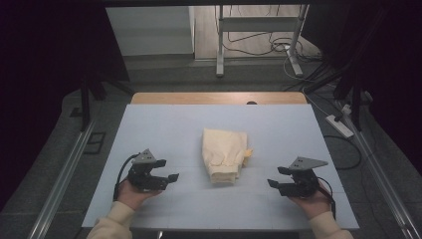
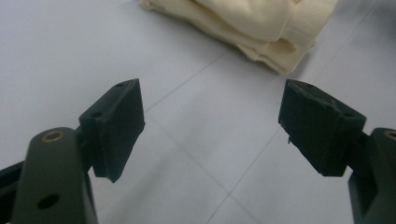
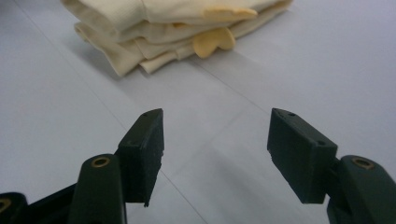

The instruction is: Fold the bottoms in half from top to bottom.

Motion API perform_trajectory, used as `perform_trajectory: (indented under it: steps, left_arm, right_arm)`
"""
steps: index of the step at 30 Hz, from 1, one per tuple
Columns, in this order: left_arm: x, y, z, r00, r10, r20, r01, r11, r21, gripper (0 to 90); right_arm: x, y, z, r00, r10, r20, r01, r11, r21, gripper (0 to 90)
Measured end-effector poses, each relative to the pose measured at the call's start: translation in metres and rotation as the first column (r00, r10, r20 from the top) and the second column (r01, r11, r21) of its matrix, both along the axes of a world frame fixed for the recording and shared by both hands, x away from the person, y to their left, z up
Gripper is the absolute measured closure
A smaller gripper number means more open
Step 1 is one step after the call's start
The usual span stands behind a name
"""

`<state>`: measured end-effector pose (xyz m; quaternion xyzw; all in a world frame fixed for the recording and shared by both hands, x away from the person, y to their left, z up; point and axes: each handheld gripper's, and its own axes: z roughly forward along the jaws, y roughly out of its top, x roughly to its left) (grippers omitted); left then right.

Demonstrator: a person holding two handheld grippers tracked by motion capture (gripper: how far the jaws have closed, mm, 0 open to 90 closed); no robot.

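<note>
A folded cream garment [image 1: 224,154] lies in the middle of the pale blue table [image 1: 164,124]. My left gripper [image 1: 166,177] is held low to its left, jaws open and pointing toward it with nothing between them. My right gripper [image 1: 278,177] sits to the garment's right, open too and empty. In the left gripper view the cream garment [image 2: 261,28] lies ahead past the gripper [image 2: 212,126]. In the right gripper view the folded garment [image 3: 159,32] shows stacked layers and a yellow tab, ahead of the gripper [image 3: 215,144].
A wooden table edge [image 1: 219,97] runs along the back. A white stand [image 1: 259,40] and cables lie on the floor beyond. A power strip [image 1: 339,126] rests on the floor at the right. Metal rails [image 1: 59,184] flank the table.
</note>
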<state>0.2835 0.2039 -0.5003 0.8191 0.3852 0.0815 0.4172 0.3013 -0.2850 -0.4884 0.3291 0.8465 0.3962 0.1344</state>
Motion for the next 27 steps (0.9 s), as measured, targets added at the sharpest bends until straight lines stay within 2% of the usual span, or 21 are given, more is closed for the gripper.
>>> perform_trajectory:
  steps: [8,27]
  left_arm:
    - [-0.006,0.011,-0.005,0.9998,0.018,-0.013,-0.018,0.9998,0.006,22.5]
    - [-0.005,0.014,-0.007,0.9997,0.021,-0.013,-0.020,0.9997,0.017,22.4]
  right_arm:
    - [-0.002,-0.024,-0.005,0.9984,-0.053,-0.017,0.053,0.9985,-0.012,36.2]
    - [-0.002,-0.021,-0.005,0.9993,-0.038,-0.005,0.038,0.9987,-0.033,35.6]
